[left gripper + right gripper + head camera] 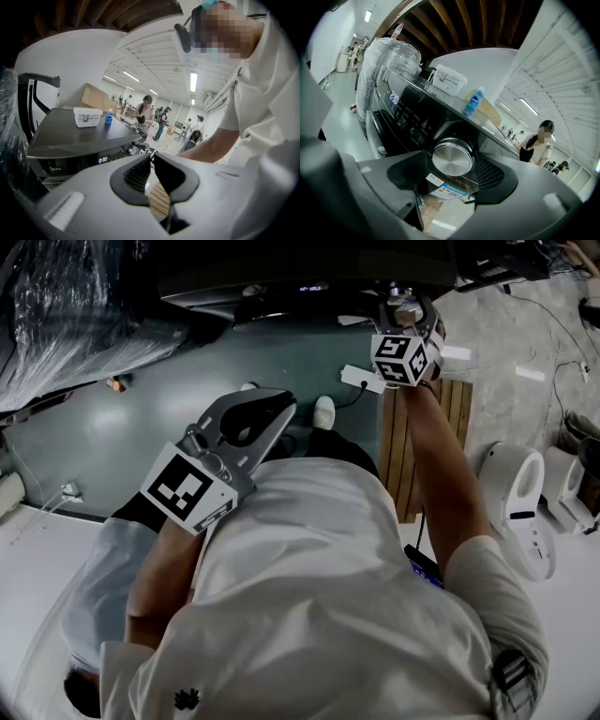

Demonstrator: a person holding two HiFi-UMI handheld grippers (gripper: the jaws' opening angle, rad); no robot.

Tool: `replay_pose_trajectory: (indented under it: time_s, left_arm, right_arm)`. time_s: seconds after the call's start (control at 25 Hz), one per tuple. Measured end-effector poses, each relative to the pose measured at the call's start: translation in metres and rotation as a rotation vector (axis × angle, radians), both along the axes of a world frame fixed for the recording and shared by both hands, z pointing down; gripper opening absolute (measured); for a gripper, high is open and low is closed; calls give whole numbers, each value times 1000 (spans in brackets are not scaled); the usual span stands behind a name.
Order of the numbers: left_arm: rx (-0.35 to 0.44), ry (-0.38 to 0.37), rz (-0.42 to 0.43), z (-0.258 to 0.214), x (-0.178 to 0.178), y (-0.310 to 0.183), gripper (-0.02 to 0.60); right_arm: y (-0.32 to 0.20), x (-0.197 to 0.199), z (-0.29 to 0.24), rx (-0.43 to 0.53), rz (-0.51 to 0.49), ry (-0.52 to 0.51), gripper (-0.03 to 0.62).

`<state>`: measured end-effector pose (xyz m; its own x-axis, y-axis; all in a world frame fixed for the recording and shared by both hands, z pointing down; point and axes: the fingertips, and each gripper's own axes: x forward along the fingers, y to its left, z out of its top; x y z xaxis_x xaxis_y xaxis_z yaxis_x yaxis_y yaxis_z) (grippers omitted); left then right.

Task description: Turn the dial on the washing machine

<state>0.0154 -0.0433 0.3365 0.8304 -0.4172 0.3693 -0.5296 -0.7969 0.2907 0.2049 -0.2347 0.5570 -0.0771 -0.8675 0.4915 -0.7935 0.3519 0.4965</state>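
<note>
The round brushed-metal dial [452,158] sits on the dark front panel [410,119] of the washing machine [281,287]. My right gripper [451,165] is open, its black pads [490,173] standing on either side of the dial with thin gaps. In the head view the right gripper [405,310] reaches up to the machine's front. My left gripper [272,404] is held back near the person's chest, away from the machine. Its pads [140,173] are together with nothing between them. The machine's lit display [102,159] shows in the left gripper view.
A white box [449,80] and a blue bottle [473,101] stand on the machine's top. A plastic-wrapped appliance [389,56] is beside it. A wooden pallet [422,456], a white power strip [361,379] and white devices [516,502] are on the floor. People stand far behind.
</note>
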Motion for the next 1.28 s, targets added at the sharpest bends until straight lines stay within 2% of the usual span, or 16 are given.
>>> replay_pose_trajectory:
  time_s: [0.16, 0.44, 0.56, 0.72, 0.84, 1.08, 1.28]
  left_arm:
    - [-3, -1, -4, 1, -1, 1, 60]
    - [-3, 5, -1, 1, 0, 0, 60]
    - [-3, 5, -3, 1, 0, 0, 60]
    - [-3, 8, -8, 0, 0, 0, 60]
    - [-2, 10, -10, 0, 1, 1, 60]
    - [6, 8, -17, 2, 2, 1, 60]
    - [15, 9, -19, 3, 5, 0, 60]
  right_arm:
    - [1, 1, 0, 3, 17, -1, 287]
    - [0, 4, -3, 0, 65, -63, 270]
    - [-1, 5, -2, -10, 97, -140, 268]
    - [-1, 8, -6, -35, 168, -305, 268]
    - [0, 12, -10, -49, 213, -390, 268]
    - [0, 11, -11, -51, 189, -431, 270]
    - [19, 15, -15, -73, 165, -442, 270]
